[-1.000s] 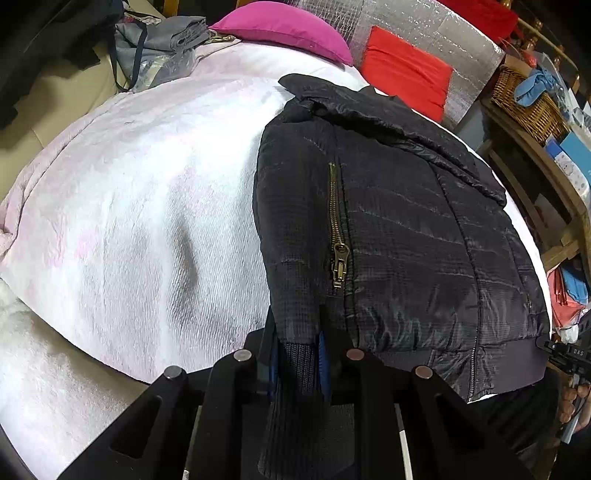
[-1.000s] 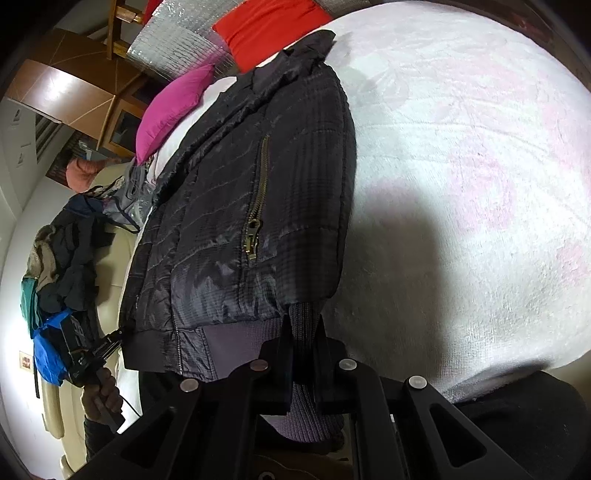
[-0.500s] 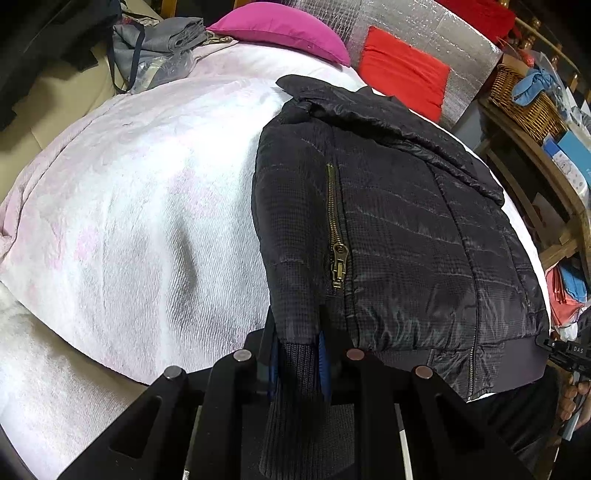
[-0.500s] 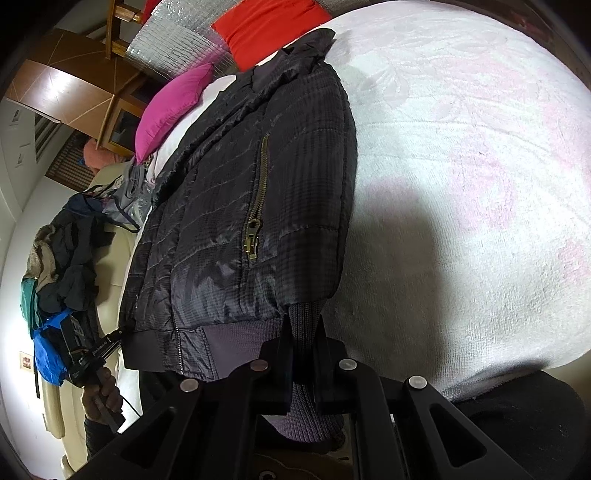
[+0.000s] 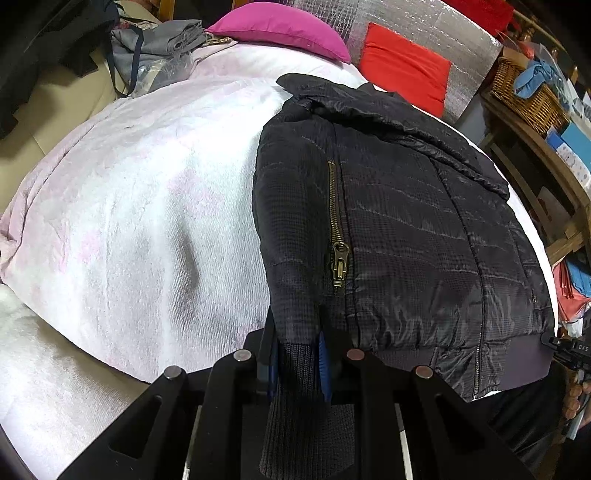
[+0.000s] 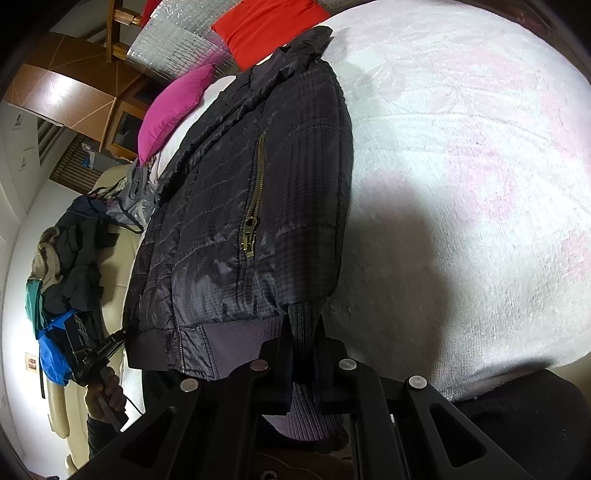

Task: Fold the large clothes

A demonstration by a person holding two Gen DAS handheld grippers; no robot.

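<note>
Here a black quilted jacket [image 5: 399,229] lies on a white plush blanket [image 5: 147,221] that shows faint pink floral patches and a ribbed, towel-like pile. The jacket's shell is a glossy, finely gridded fabric stitched in horizontal channels, with a folded collar at the far end and a dark ribbed knit hem band [image 5: 517,365] at the near edge. A brass zipper [image 5: 337,236] with a chunky pull runs along the sleeve or pocket seam; which one I cannot tell.

The left gripper [image 5: 297,354] is clamped on a grey ribbed knit cuff [image 5: 295,398], its blue-padded fingers [image 5: 324,358] pressing the cloth from both sides. The right gripper [image 6: 303,354] likewise pinches a ribbed knit cuff [image 6: 304,413] between its 2 black fingers, at the jacket's hem corner.

Beyond the jacket sit a magenta pillow [image 5: 280,29], smooth and oval, a red cushion [image 5: 404,66], flat and rectangular, and a silver bubble-foil sheet [image 5: 424,22] with a quilted shine. A woven wicker basket [image 5: 524,96] stands on a wooden shelf to the right. The only writing is small white lettering on the other gripper's body at the frame edge, too small to read surely.
</note>
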